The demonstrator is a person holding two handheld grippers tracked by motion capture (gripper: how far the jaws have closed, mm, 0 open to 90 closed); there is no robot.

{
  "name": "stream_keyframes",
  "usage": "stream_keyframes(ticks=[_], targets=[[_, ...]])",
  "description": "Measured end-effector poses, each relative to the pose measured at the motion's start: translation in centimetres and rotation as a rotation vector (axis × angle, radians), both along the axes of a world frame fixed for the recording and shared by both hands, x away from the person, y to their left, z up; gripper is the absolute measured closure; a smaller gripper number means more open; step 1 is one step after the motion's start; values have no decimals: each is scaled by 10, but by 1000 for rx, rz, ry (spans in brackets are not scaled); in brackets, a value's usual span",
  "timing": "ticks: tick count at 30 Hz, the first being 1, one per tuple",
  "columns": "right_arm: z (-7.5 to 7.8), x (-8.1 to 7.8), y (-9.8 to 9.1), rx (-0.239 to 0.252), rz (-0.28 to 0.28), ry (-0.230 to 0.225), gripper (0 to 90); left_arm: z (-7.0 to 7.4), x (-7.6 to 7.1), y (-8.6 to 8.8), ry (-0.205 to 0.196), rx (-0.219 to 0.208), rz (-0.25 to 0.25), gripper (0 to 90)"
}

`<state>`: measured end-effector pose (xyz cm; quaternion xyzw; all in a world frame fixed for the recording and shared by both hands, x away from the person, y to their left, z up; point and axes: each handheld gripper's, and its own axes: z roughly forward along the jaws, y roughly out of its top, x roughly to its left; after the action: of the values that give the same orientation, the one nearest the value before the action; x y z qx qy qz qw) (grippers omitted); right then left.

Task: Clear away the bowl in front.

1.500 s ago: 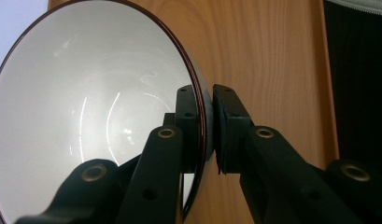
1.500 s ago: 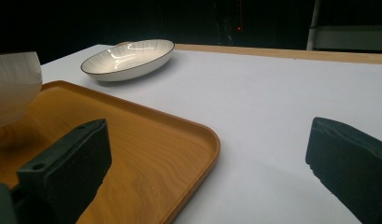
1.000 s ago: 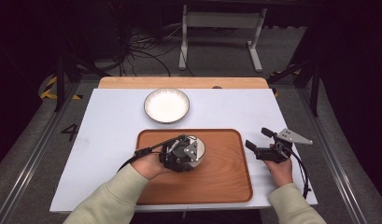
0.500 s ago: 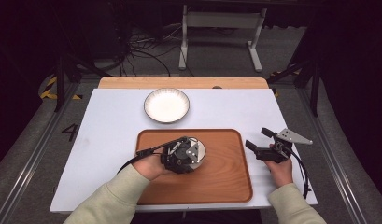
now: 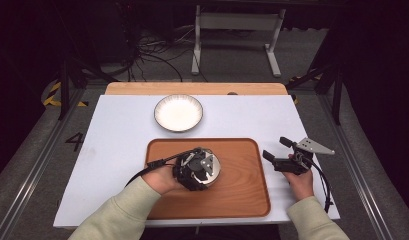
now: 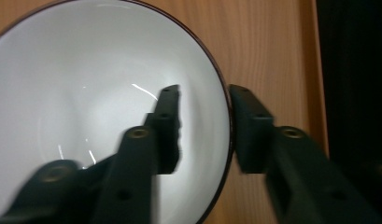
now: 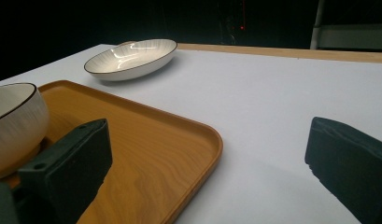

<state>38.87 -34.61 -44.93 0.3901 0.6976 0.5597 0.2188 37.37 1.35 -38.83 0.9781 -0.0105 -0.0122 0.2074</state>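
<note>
A white bowl (image 6: 86,93) with a dark rim stands on the wooden tray (image 5: 242,190), mostly hidden under my left gripper (image 5: 194,170) in the high view. In the left gripper view that gripper (image 6: 203,91) points down over the bowl's rim. One jaw is inside the bowl, the other outside by the rim. Its jaws have just been opening, and the inner pad stands off the wall. My right gripper (image 5: 273,148) hovers open just right of the tray, nothing between its jaws. In the right gripper view (image 7: 207,135) the bowl (image 7: 13,126) shows at far left.
A shallow white plate (image 5: 178,112) lies on the white tabletop beyond the tray, also visible as the plate (image 7: 130,56) in the right gripper view. The tray's right rim (image 7: 212,140) lies between the right jaws. A metal stand and cables sit on the floor behind the table.
</note>
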Motion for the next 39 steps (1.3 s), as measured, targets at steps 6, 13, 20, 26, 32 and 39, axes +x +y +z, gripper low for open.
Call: stream_keyframes(ticks=[6,13,20,26,32,39], targets=[[0,0,0,-2,1,0,13,4,3,5,26,-60,43,400],[0,0,1,-3,5,-5,13,15,5,22,22,-187,104,330],[0,1,1,4,10,-8,14,21,4,38,2,-261,170,280],[0,2,1,10,14,-10,14,26,1,56,-32,-315,213,280],[-1,2,1,12,22,-11,15,28,-3,77,-47,-357,272,279],[-1,2,1,15,34,-11,15,30,-6,100,-71,-393,332,275]])
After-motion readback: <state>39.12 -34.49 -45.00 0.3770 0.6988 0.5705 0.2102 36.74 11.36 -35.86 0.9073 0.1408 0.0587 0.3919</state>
